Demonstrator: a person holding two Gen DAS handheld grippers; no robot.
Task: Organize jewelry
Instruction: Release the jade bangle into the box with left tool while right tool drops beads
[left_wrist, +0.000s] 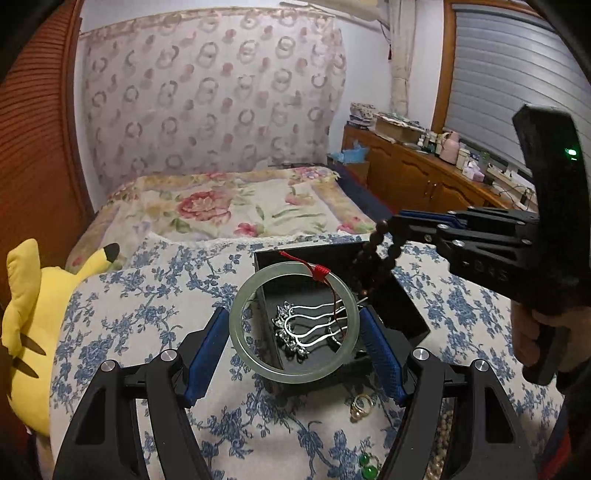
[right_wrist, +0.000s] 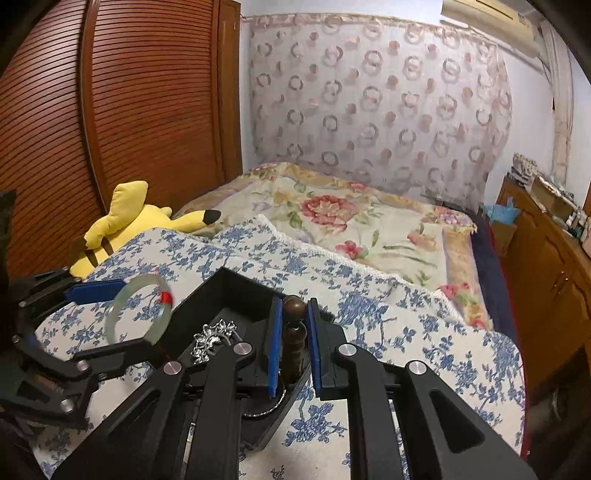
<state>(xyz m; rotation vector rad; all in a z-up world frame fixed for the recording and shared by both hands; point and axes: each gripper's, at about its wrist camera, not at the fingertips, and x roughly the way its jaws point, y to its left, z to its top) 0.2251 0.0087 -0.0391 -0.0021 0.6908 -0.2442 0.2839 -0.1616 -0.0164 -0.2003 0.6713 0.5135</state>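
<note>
Now | left gripper (left_wrist: 295, 328) clamps jade bangle (left_wrist: 243, 343) | right gripper (right_wrist: 293, 345) clamps bead strand (right_wrist: 293, 332) | no legible writing

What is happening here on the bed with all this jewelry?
A person holds a pair of tongs in each hand and sorts jewelry into a black box on the blue floral cover. The left tongs grip a pale green jade bangle with a red cord, held above the box. The right tongs are shut on a dark wooden bead bracelet that hangs over the box. A silver hair comb already lies inside.
</note>
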